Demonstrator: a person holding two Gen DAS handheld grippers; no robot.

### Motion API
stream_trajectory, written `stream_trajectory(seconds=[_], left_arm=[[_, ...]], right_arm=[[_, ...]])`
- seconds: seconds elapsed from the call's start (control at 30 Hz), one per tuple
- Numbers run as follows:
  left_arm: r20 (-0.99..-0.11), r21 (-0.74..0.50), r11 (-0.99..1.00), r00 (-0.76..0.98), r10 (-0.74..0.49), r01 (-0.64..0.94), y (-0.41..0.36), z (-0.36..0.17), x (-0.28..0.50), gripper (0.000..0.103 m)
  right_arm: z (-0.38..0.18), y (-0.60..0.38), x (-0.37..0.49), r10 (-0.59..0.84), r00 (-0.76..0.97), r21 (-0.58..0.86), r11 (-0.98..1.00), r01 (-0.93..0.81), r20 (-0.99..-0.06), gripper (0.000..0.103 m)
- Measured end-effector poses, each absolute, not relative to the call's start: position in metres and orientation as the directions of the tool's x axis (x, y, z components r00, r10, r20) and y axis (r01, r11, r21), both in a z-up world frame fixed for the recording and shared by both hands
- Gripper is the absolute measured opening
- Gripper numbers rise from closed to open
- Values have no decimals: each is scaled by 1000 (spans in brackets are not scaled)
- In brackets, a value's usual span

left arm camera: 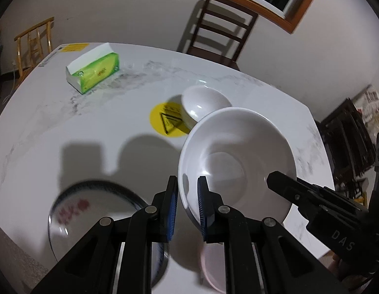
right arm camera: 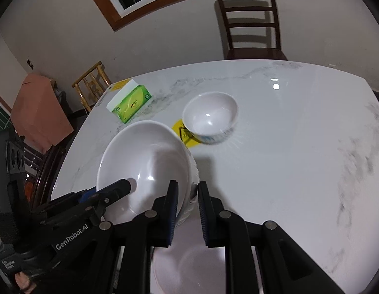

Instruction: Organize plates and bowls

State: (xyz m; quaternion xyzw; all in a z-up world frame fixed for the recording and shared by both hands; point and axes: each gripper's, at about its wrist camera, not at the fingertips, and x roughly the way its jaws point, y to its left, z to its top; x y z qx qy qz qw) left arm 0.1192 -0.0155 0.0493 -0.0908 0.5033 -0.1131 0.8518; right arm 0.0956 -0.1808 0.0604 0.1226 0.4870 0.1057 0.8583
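Note:
A large white bowl (left arm camera: 238,152) hangs above the marble table (left arm camera: 103,132), held from both sides. My left gripper (left arm camera: 187,183) is shut on its left rim, which runs between the blue pads. My right gripper (right arm camera: 187,188) is shut on the opposite rim of the same bowl (right arm camera: 145,156). Each gripper shows in the other's view: the right one (left arm camera: 277,181) with a finger inside the bowl, and the left one (right arm camera: 123,186) likewise. A smaller white bowl (right arm camera: 210,117) stands on the table beyond, partly over a yellow sticker (left arm camera: 165,120).
A blue-rimmed plate with a red pattern (left arm camera: 91,208) lies at the near left. A pale plate (right arm camera: 189,264) lies under the grippers. A green tissue box (left arm camera: 94,71) sits at the far left. A dark wooden chair (right arm camera: 250,24) stands behind the table.

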Motion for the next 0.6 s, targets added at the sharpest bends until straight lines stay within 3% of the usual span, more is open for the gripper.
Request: stream_trajectory(seconds=[0.6], left_arm=[[-903,-226,959,333,-272,170,-68,8,57,13]], right_arm=[[9,-213,25,258,433,299,954,27,-864,17]])
